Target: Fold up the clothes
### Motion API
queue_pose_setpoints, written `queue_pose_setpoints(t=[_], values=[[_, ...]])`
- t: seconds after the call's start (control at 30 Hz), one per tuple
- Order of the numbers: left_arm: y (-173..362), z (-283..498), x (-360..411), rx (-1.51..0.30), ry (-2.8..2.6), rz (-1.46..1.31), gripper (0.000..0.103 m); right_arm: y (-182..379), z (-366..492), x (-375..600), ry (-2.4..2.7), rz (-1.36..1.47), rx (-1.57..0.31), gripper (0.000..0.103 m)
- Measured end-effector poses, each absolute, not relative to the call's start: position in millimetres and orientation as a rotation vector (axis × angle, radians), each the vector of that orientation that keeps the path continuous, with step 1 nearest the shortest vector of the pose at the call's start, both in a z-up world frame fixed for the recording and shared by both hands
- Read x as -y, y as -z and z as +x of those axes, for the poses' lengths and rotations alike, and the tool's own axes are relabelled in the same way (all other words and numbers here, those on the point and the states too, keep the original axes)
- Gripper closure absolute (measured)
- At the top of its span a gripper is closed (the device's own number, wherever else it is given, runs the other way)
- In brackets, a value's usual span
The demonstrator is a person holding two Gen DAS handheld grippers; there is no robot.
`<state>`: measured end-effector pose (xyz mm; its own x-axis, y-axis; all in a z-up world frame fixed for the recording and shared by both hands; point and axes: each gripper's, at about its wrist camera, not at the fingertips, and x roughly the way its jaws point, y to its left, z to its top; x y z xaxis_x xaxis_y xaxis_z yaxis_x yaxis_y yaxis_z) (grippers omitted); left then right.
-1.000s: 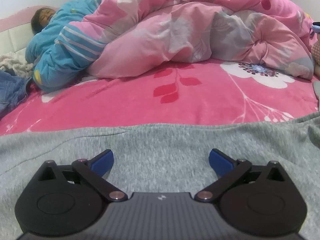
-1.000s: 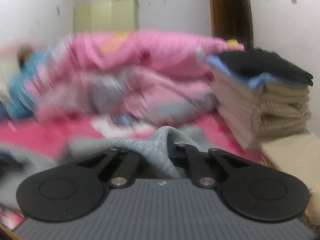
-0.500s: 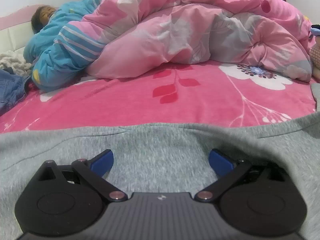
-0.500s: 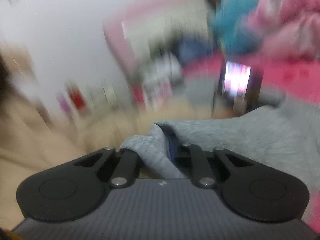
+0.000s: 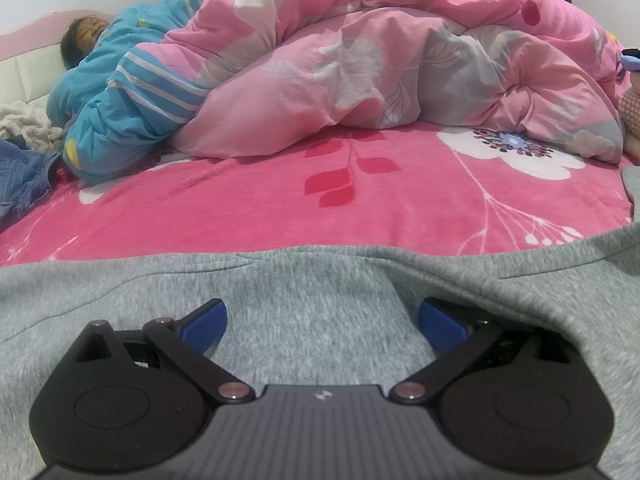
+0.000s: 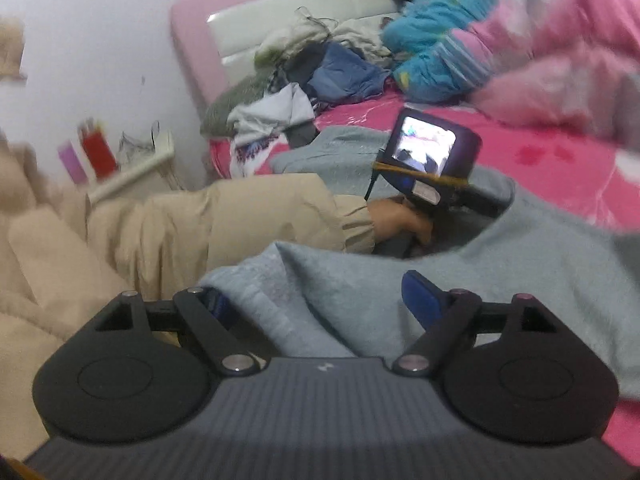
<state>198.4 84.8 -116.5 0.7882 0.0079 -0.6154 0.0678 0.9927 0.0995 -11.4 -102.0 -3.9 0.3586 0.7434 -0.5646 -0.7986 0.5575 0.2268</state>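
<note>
A grey sweatshirt (image 5: 320, 292) lies spread on the pink floral bedsheet (image 5: 260, 208). My left gripper (image 5: 322, 320) is open, its blue fingertips resting low on the grey cloth; a fold drapes over its right side. In the right wrist view the same grey sweatshirt (image 6: 500, 256) is folded over toward the bed's near edge. My right gripper (image 6: 320, 304) is open, with a fold of the grey cloth lying loose between its fingers. The left gripper's body with its lit screen (image 6: 428, 152) shows there, held by a hand in a beige sleeve (image 6: 248, 216).
A bunched pink quilt (image 5: 380, 60) and a person asleep under a blue quilt (image 5: 120, 92) fill the far side of the bed. Loose clothes (image 6: 312, 76) are piled by the pink headboard (image 6: 208, 32). A bedside stand (image 6: 132, 168) is at left.
My right gripper has swung left across the sweatshirt, carrying a grey fold over, and has opened and let it go. The left gripper has stayed open on the cloth.
</note>
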Motion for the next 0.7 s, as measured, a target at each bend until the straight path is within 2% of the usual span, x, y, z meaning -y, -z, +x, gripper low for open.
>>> queue_pose_setpoints(t=[0.1,0.27,0.33,0.43,0.5,0.6,0.7], values=[[117.1,198.1,-85.2,-0.66,0.033,0.117,0.0,-2.7,-15.5,122.3,-0.926,-0.141,-0.687,0.012],[116.6,198.0,-84.9,-0.661,0.032,0.115,0.0,13.1,-31.6,178.2,-0.758,-0.229,-0.867,0.011],[116.2,197.7,-85.9,-0.661,0.034,0.114,0.0,12.4,-37.2,205.3,-0.747,-0.164,-0.877,0.011],[115.4,197.7,-85.8,-0.661,0.034,0.115,0.0,0.4,-40.3,259.3,-0.704,0.02,-0.734,0.01],[115.2,197.6,-86.0,-0.66,0.034,0.115,0.0,-4.1,-36.7,299.1,-0.663,0.168,-0.614,0.004],[115.1,197.3,-86.6,-0.66,0.036,0.115,0.0,13.3,-5.2,359.1,-0.502,0.373,-0.489,0.001],[115.1,196.7,-87.2,-0.66,0.038,0.116,0.0,49.3,47.5,412.9,-0.144,0.522,-0.515,0.002]])
